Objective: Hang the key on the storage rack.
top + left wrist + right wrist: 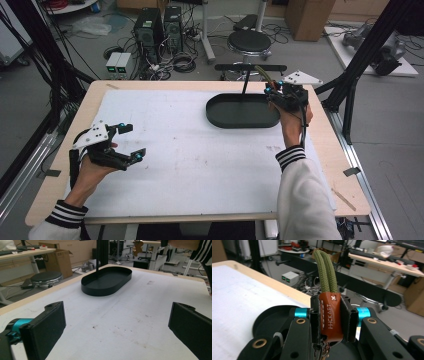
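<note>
right tool (pixel 331 322) gripping strap (pixel 331 312), above tray (pixel 242 111)

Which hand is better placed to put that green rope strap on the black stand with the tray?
Right, probably. The right tongs are shut on the strap just above the tray beside the stand's post. The left tongs hang open and empty, far off.

The scene was evenly lit from overhead; soft shadows were cast under the left gripper (pixel 125 141), whose near jaws were blurred.
</note>
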